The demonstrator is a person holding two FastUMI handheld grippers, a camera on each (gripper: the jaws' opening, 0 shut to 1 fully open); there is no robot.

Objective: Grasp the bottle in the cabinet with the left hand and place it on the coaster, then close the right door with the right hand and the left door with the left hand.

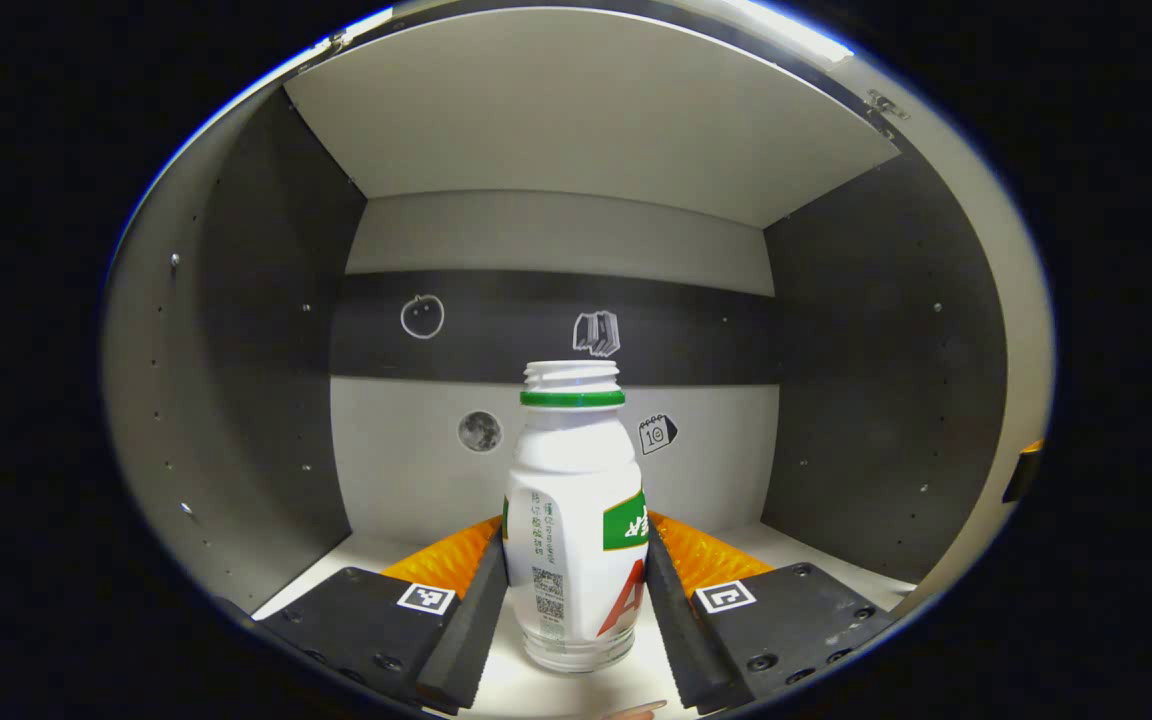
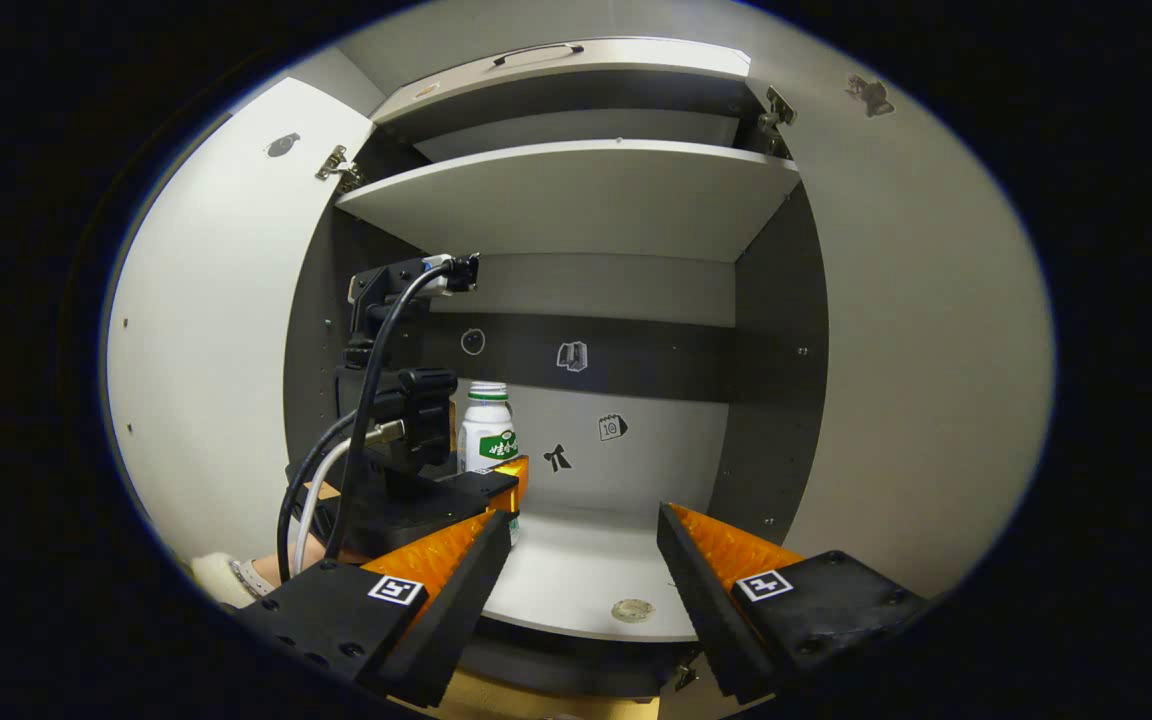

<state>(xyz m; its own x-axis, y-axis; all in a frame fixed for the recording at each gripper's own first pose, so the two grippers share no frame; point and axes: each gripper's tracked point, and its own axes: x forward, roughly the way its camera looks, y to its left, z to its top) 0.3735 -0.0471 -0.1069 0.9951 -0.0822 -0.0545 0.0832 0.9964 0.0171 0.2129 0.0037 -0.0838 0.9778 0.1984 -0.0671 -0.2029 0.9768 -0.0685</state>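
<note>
Your left claw (image 1: 576,600) is closed onto the bottle (image 1: 573,520), which stands on the cabinet shelf (image 2: 586,590) toward its left side. It is not lifted yet; the coaster and both doors remain. Your right claw (image 2: 576,570) is wide and empty at the shelf's front edge. The right door (image 2: 916,400) leaves free room.

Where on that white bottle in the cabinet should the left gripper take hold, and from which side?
Grip the bottle on its straight labelled body, below the green ring and narrower neck, coming level from the cabinet's open front. It stands upright on the shelf, so a finger on each flank suits it. The left gripper already straddles that body; whether both fingers press is unclear.
</note>
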